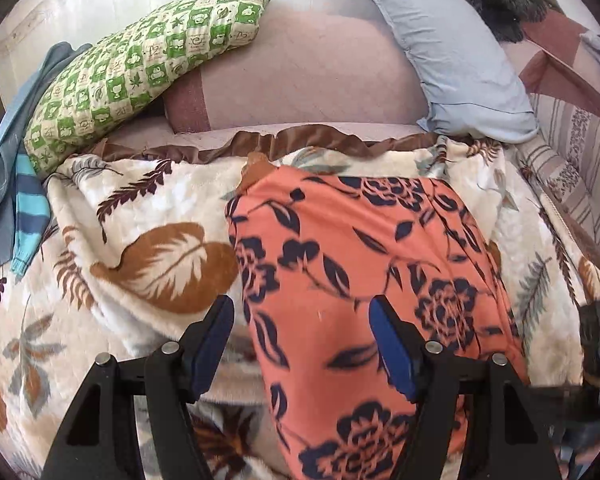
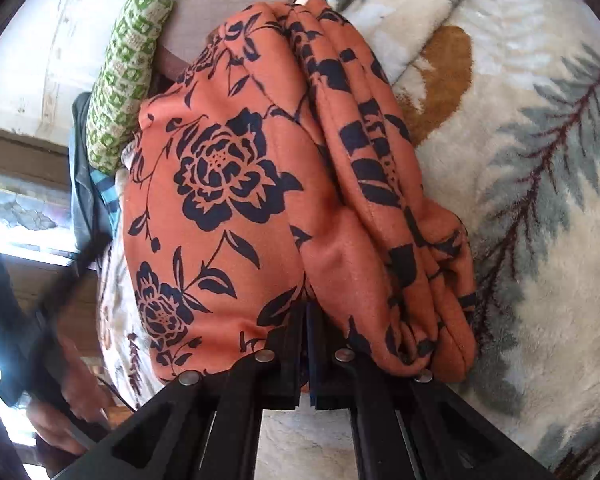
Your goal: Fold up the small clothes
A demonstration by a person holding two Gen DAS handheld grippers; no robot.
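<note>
The orange flowered garment (image 1: pixel 364 256) lies on the leaf-print blanket (image 1: pixel 148 248), soft, light and floppy, the right gripper (image 2: pixel 309 320) pinching its near edge while the left gripper (image 1: pixel 302 316) hovers spread over it, corners likely the best hold.

left gripper (image 1: pixel 302 334) jaws spread wide; right gripper (image 2: pixel 309 316) jaws pinched together, clamping.

A leaf-print blanket (image 1: pixel 148 208) covers the bed, bearing the orange floral garment (image 1: pixel 340 248).
</note>
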